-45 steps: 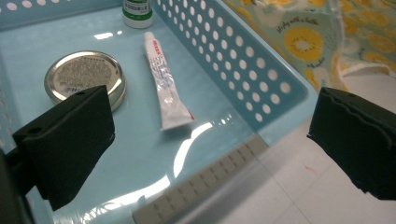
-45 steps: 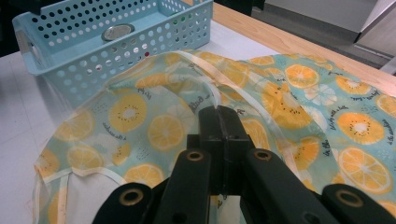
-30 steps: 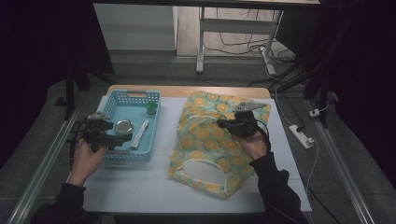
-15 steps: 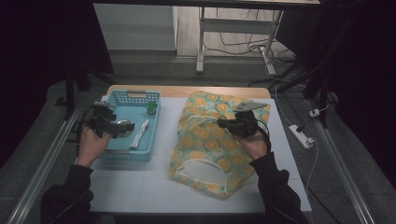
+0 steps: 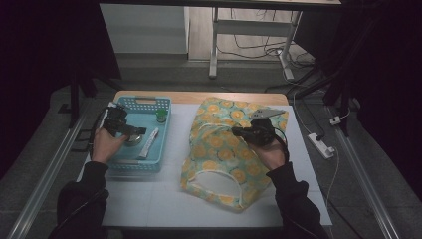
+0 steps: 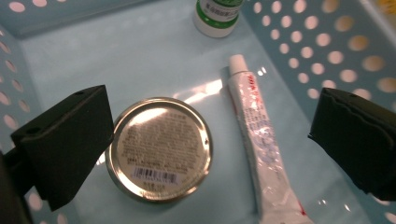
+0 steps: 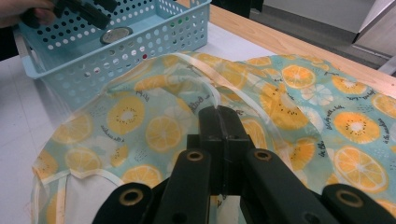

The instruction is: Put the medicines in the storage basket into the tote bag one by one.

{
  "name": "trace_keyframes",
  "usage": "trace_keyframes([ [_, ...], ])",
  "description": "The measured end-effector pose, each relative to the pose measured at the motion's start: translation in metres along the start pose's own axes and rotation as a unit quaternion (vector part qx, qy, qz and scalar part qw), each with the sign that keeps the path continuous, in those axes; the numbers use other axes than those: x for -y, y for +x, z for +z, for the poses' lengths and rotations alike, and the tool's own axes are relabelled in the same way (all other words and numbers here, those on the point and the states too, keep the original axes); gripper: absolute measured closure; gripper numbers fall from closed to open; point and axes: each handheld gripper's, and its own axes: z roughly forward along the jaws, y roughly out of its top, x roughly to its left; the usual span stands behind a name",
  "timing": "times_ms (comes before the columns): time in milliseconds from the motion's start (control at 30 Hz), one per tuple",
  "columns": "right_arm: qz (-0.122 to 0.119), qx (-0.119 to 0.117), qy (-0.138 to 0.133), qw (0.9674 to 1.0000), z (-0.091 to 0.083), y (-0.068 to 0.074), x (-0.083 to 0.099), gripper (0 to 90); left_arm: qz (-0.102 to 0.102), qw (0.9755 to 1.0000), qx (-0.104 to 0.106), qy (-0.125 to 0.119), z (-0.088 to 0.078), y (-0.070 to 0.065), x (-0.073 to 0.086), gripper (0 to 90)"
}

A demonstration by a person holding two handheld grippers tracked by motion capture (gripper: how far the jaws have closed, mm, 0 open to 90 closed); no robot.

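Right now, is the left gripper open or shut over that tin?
Open: the left gripper has its jaws wide apart, flanking the round tin and toothpaste tube.

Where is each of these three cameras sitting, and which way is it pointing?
High view: above the person's side, looking forward and down at the table; both forearms and grippers show.
Left gripper view: on the left gripper, looking down into the blue basket; two open jaws show.
Right gripper view: on the right gripper, facing the fruit-print bag.
Shared: basket and round tin.
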Motion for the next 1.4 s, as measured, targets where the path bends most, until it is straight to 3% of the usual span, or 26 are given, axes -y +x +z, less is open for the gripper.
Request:
trace_keyframes([
  [300,-0.001,-0.002,-0.002,1.0000,-0.002,0.000,-0.001,90.0,-0.014,0.9992,0.001,0.038,0.021,0.010,-0.004,0.0],
  [400,-0.002,-0.001,-0.003,1.0000,-0.002,0.000,-0.001,90.0,-0.009,0.9982,-0.015,0.057,0.027,0.009,-0.006,0.0],
  [533,-0.001,-0.002,-0.003,1.0000,-0.002,-0.001,0.000,90.0,-0.011,0.9953,-0.036,0.089,0.034,0.007,-0.007,0.0],
  [767,-0.002,0.000,-0.003,1.0000,-0.003,-0.002,0.000,90.0,-0.034,0.9904,-0.043,0.126,0.037,0.007,-0.008,2.6],
  [867,-0.002,-0.001,-0.003,1.0000,-0.003,-0.001,0.000,90.0,-0.041,0.9876,-0.060,0.139,0.035,0.006,-0.008,7.3],
  [1000,-0.003,-0.001,-0.003,1.0000,-0.003,-0.001,0.000,90.0,-0.051,0.9842,-0.061,0.158,0.035,0.006,-0.005,18.8],
  [1267,-0.001,0.000,-0.004,1.0000,-0.004,-0.002,0.000,90.0,-0.062,0.9845,-0.057,0.154,0.034,0.007,-0.004,19.7],
  [1400,-0.002,0.000,-0.004,1.0000,-0.003,-0.002,0.001,90.0,-0.064,0.9879,-0.050,0.132,0.025,0.008,-0.005,20.0],
])
